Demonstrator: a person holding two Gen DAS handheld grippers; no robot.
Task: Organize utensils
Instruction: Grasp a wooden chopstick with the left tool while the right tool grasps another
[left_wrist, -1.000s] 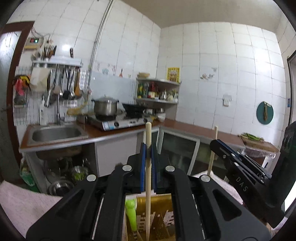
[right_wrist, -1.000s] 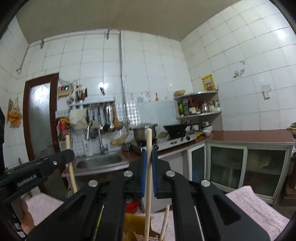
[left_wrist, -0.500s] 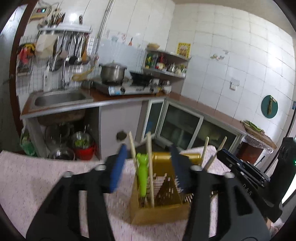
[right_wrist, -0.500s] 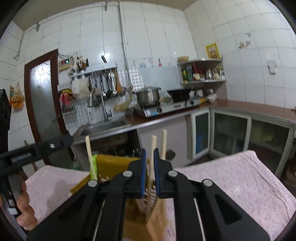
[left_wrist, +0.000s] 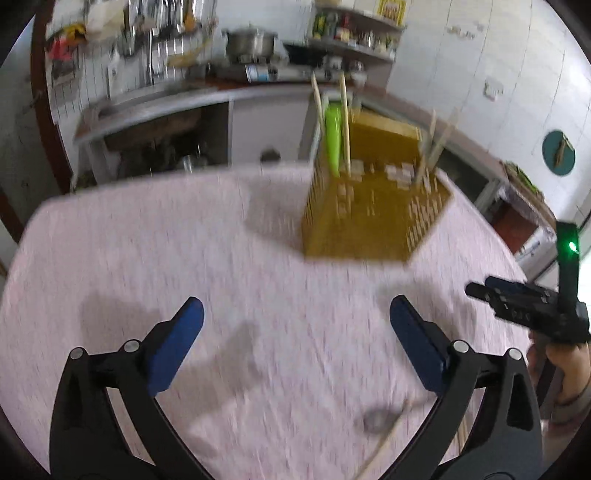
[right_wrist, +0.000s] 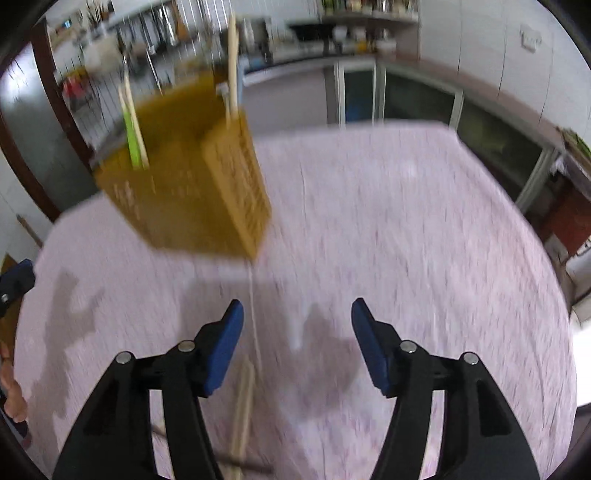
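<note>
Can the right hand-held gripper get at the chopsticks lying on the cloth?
Probably yes: the right hand-held gripper is open, and the chopsticks lie loose just below its left finger, nothing covering them.

Yellow utensil holder (left_wrist: 373, 218) upright, chopsticks (left_wrist: 345, 122) and green utensil (left_wrist: 334, 136) inside

Both the left gripper (left_wrist: 295, 328) and right gripper (right_wrist: 297, 325) hang with jaws spread wide, holding nothing.

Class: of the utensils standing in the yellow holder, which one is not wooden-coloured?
The green utensil, at the holder's left end between two pale chopsticks; all the others are pale sticks.
</note>
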